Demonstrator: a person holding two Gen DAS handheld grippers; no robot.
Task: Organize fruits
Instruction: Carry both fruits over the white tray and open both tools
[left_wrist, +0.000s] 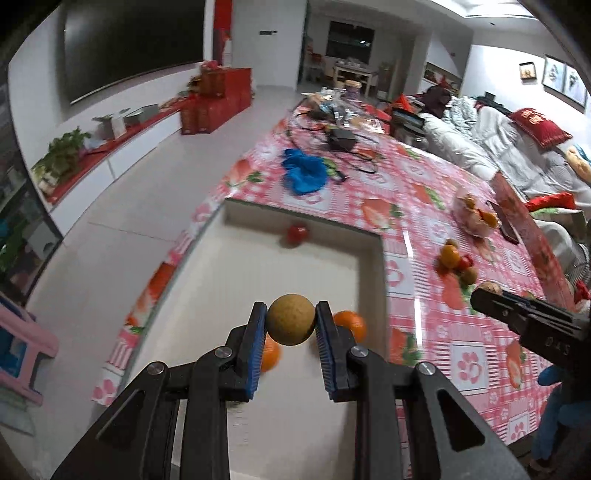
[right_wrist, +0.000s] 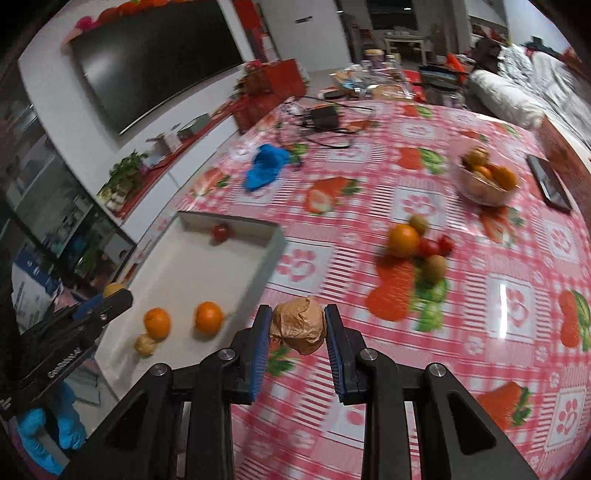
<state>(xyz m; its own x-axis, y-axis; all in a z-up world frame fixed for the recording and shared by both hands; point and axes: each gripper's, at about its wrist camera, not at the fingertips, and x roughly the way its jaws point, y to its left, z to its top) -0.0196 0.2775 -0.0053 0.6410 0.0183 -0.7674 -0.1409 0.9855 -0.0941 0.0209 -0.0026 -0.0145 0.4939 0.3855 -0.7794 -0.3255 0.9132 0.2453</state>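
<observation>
- Over the white tray (left_wrist: 371, 266) on the strawberry-print worktop (left_wrist: 417, 206), the left gripper (left_wrist: 291, 320) has a round tan-brown fruit (left_wrist: 291, 319) pinched between its blue pads, so it's closed on that, held right across the fruit's widest part.
- Right gripper (right_wrist: 297, 325) is clamped on a wrinkly walnut (right_wrist: 298, 325), hanging over the worktop just to the right of the tray.
- Handling guess: both are small, light and hard. The round one looks smooth enough to squirt out if the grip is off-centre, so across the middle is the place to hold it. The walnut's lumpy shell gives the pads more bite, though it could twist in the grip.
- Both grippers point steeply down and forward, side by side; each camera catches the other gripper at its edge, with a blue-gloved hand (right_wrist: 40, 432) behind the left one.
- Already in the tray: two oranges (right_wrist: 208, 317), a small brownish nut-like thing (right_wrist: 145, 344) and a red fruit (right_wrist: 221, 232) by the far wall.
- Still out on the worktop: a loose cluster of fruit (right_wrist: 417, 243) and a glass bowl (right_wrist: 487, 195) with more in it.
</observation>
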